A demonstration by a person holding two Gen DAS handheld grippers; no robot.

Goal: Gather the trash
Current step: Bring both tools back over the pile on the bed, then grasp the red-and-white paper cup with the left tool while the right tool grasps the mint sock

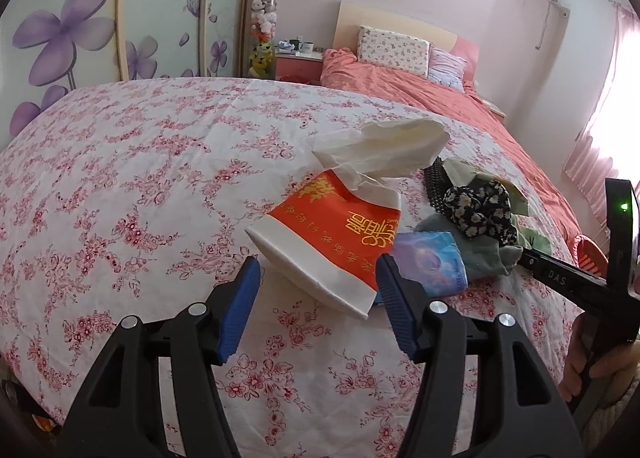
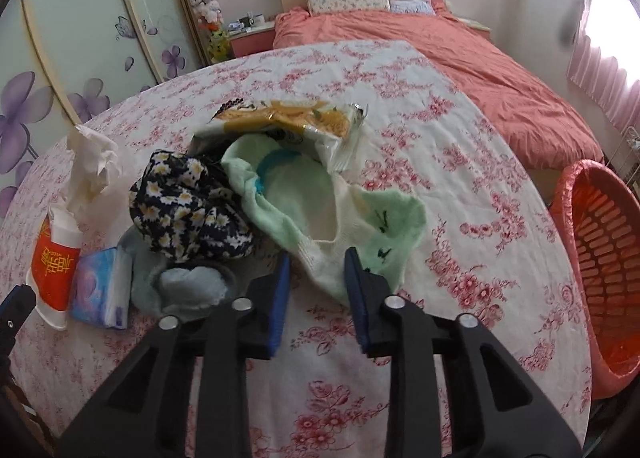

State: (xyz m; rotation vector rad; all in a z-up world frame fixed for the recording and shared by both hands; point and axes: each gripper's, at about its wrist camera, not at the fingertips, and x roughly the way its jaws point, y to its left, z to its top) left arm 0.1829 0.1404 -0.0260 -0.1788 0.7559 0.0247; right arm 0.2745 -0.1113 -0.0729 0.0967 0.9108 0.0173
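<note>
Left tongs: jaws apart, hovering at the near end of the red paper cup; nothing gripped.
Right tongs: jaws narrow, the edge of the pale green sock lying between them; I cannot tell whether the pads press on it.
Near pile: tissue packet touching the cup, grey cloth beside it, daisy-print cloth on top.
Trash: the cup with crumpled tissue stuffed in it, and a snack wrapper at the far side of the pile, all on the flowered bedspread.
Progress: looks barely begun; every piece of litter is on the bed.
Basket: orange, off the bed's right edge; what shows of its inside is bare.
Room to move: open bedspread left of the cup and right of the sock; the pile itself is crowded, trash tangled with clothing.
Far end: pink quilt, well apart.
</note>
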